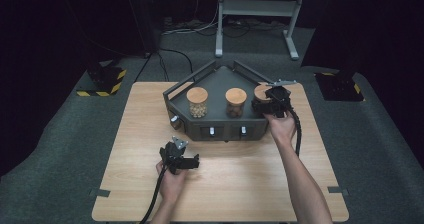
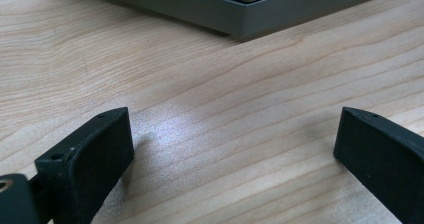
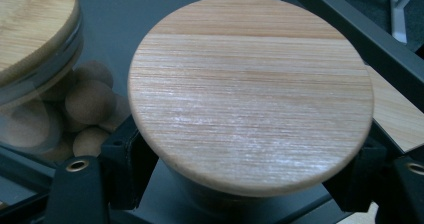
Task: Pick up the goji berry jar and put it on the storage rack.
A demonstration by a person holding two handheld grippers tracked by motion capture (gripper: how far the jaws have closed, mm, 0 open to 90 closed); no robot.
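Three glass jars with round wooden lids stand in a dark grey angular tray (image 1: 172, 99) at the table's far side: a left jar (image 1: 197, 102), a middle jar (image 1: 235, 102) and a right jar (image 1: 259, 92). My right gripper (image 1: 270, 104) is shut on the right jar; in the right gripper view its jaws clasp the jar body just under the wide lid (image 3: 250, 89). The middle jar (image 3: 35, 39) beside it holds brown balls. My left gripper (image 1: 194, 161) rests low over the bare wood in front of the tray, open, its fingers (image 2: 95, 154) far apart with nothing between them.
The tray's front wall carries small knobs (image 1: 211, 131), and its base (image 2: 240, 14) lies just ahead of the left gripper. The wooden table (image 1: 125, 149) stands on grey carpet, with a metal stand (image 1: 260, 9) and cables behind it.
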